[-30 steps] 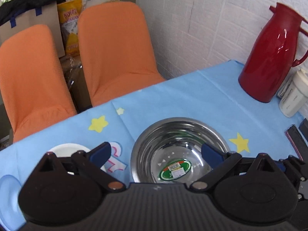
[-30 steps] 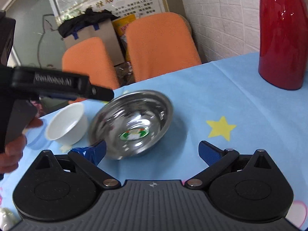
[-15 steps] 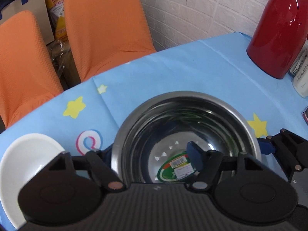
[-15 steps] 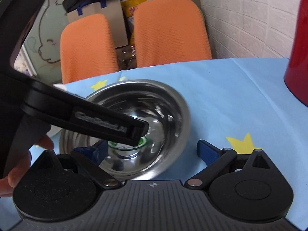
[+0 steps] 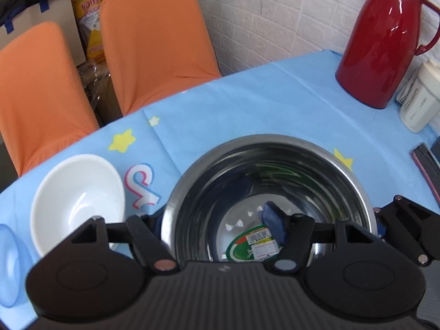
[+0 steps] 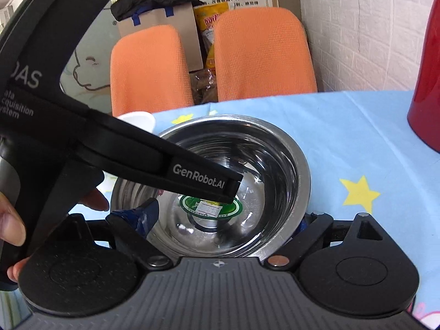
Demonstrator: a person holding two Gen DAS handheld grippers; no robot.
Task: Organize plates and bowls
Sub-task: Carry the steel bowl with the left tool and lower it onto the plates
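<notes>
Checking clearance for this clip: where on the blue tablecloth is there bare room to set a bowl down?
Bare cloth lies beyond the round steel bowl, bordered by the orange chairs and the tall red jug. It is crowded near the white plastic bowl and around the cream container at the right edge.

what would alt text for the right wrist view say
A steel bowl sits on a blue star-print tablecloth, straddled by the right gripper, one finger inside and one outside the rim. The left gripper reaches in from the left over the bowl's green sticker. Two orange chairs stand behind.
</notes>
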